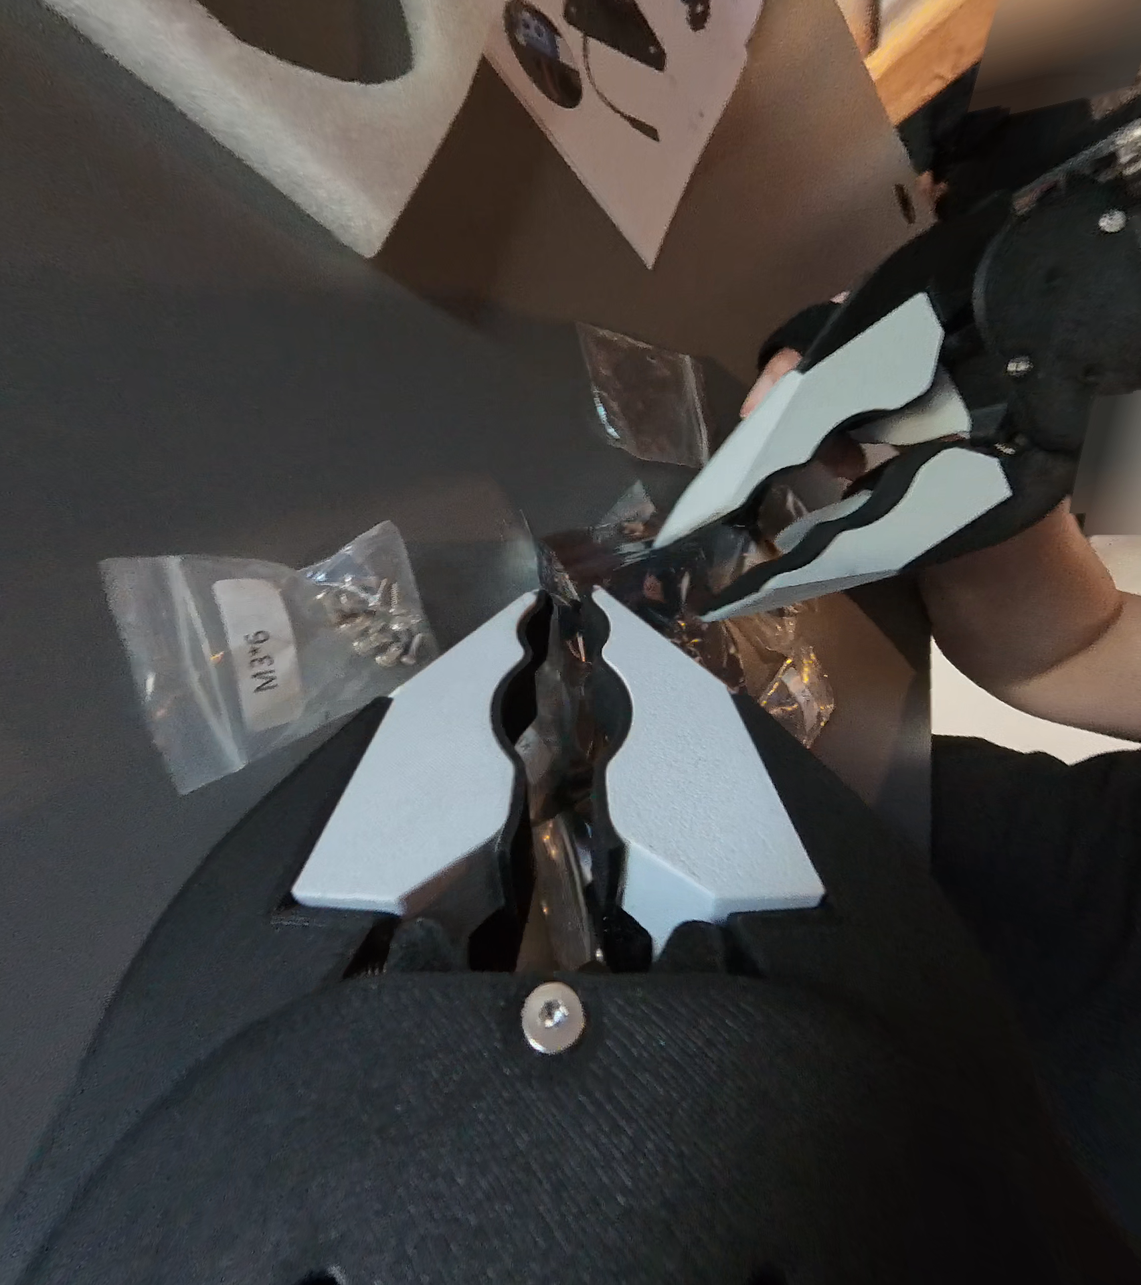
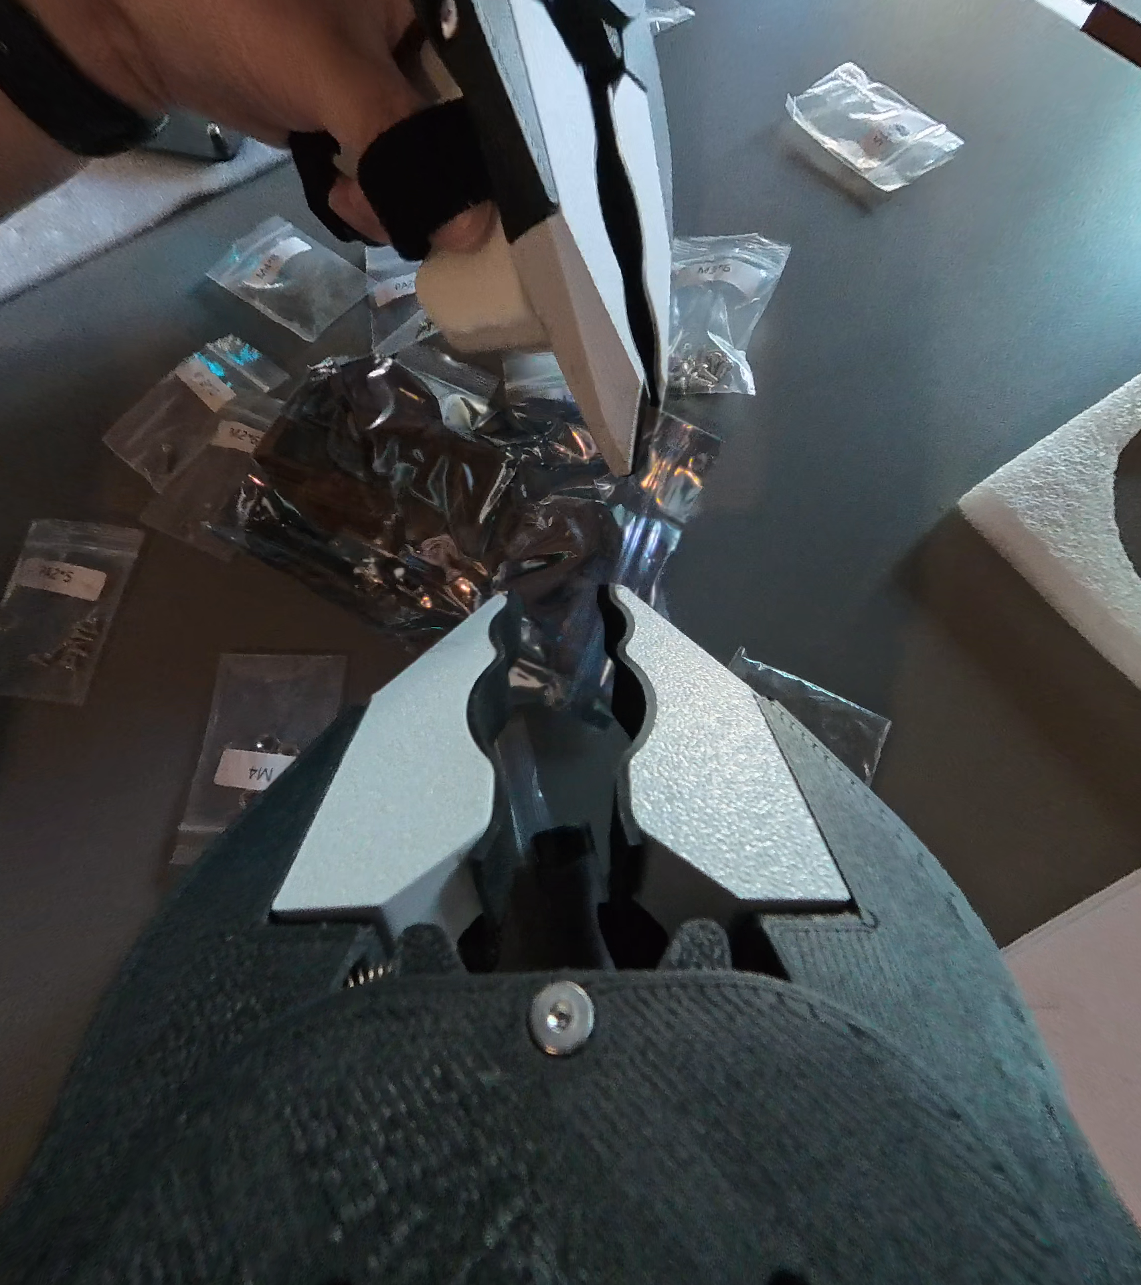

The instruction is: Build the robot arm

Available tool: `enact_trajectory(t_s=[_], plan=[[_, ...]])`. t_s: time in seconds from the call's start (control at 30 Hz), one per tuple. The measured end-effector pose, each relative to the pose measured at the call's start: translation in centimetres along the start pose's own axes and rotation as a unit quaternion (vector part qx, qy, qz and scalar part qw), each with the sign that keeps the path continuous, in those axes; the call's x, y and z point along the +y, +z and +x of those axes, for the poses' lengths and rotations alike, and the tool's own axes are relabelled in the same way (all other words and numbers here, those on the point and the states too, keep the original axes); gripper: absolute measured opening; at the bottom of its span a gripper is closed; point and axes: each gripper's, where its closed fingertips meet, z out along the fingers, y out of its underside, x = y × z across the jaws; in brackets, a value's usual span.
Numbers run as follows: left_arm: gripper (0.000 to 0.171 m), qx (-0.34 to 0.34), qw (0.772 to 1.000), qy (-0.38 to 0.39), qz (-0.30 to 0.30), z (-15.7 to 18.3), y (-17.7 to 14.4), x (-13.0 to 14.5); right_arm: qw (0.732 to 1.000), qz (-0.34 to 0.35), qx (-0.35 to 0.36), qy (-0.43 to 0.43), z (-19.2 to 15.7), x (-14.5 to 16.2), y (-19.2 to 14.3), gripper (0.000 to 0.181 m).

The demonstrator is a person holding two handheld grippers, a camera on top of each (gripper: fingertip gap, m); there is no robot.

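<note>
Workshop bench: labelled screw bags (image 2: 56, 608) on dark tabletop (image 2: 901, 348), foam packing (image 2: 1075, 487).

Dark grey tabletop (image 2: 901, 431). Small clear zip bags of screws, each with a white label, scattered flat: one (image 1: 261, 667) lying apart, several (image 2: 60, 612) clustered, another (image 2: 873, 125) well off alone. White foam block (image 2: 1110, 528) with rounded cutout. Brown cardboard box (image 1: 727, 229) behind, white printed sheet (image 1: 630, 118) on it.
</note>
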Motion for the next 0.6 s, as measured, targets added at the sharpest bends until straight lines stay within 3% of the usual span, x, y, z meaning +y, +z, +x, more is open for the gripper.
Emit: enact_trajectory(t_s=[0.1, 0.23, 0.33, 0.6], plan=[[0.003, 0.010, 0.998, 0.060, 0.027, 1.3, -0.3, -0.8, 1.000, 0.013, -0.007, 0.005, 0.1, -0.4, -0.4, 0.025], [0.001, 0.017, 0.986, 0.144, 0.088, 3.8, -1.8, -2.1, 0.994, 0.092, -0.038, 0.055, 0.3, -3.1, -2.8, 0.027], [0.001, 0.010, 0.978, 0.163, 0.126, 4.8, -2.9, -2.9, 0.993, 0.110, -0.027, 0.044, 0.2, -4.3, -3.7, 0.030], [0.001, 0.010, 0.974, 0.176, 0.140, 5.8, -3.5, -2.7, 0.991, 0.125, -0.015, 0.039, -0.6, -4.9, -4.0, 0.030]])
